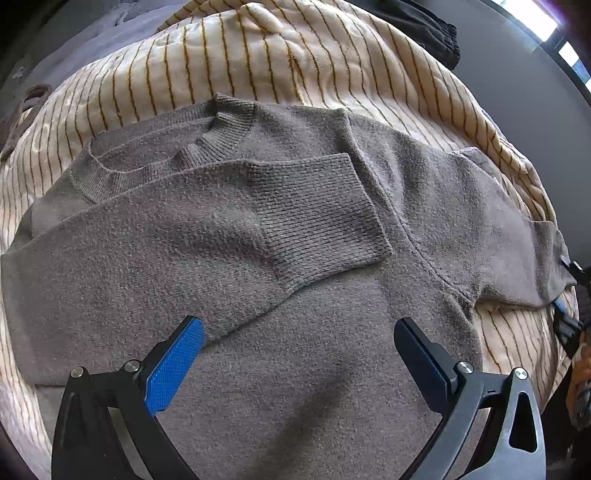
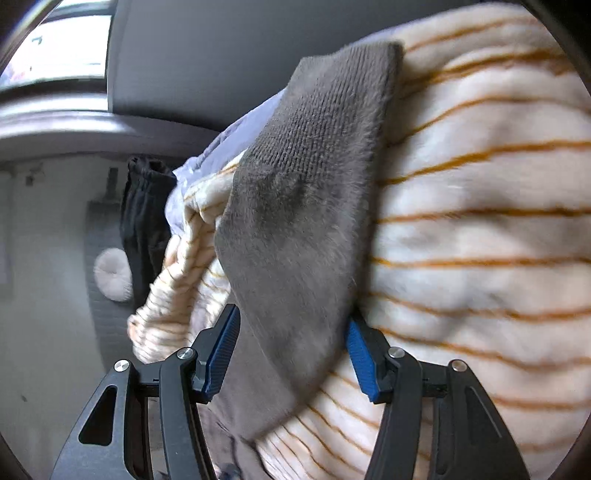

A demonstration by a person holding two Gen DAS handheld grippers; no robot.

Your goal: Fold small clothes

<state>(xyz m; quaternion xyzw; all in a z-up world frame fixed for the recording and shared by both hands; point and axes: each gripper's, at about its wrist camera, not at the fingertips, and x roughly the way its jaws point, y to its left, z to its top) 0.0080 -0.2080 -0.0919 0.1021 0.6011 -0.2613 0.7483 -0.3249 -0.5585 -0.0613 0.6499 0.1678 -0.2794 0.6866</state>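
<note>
We see a small grey-brown knitted sweater (image 1: 295, 229) spread flat on a cream blanket with thin mustard stripes (image 1: 258, 55), which covers most of the surface beneath; what carries the blanket we cannot tell. The sweater's ribbed collar (image 1: 207, 144) points toward the far left edge of the blanket. One sleeve is folded across the chest, its ribbed cuff (image 1: 321, 218) lying near the middle of the body.

Our left claw (image 1: 299, 354) hovers above the lower body of the sweater with its blue-padded fingers (image 1: 173, 369) spread wide and nothing between them.

The other sleeve (image 2: 306, 206) reaches toward the blanket's right edge. In the right wrist view, our right claw (image 2: 291, 354) has this sleeve running between its blue pads (image 2: 360, 360). The gap is moderate, and the fabric fills it, touching the pad on the right, but whether it is pinched we cannot tell. The picture is blurred.

A black garment (image 1: 424, 26) lies at the blanket's far edge, beside pale lilac cloth (image 2: 225, 136).
</note>
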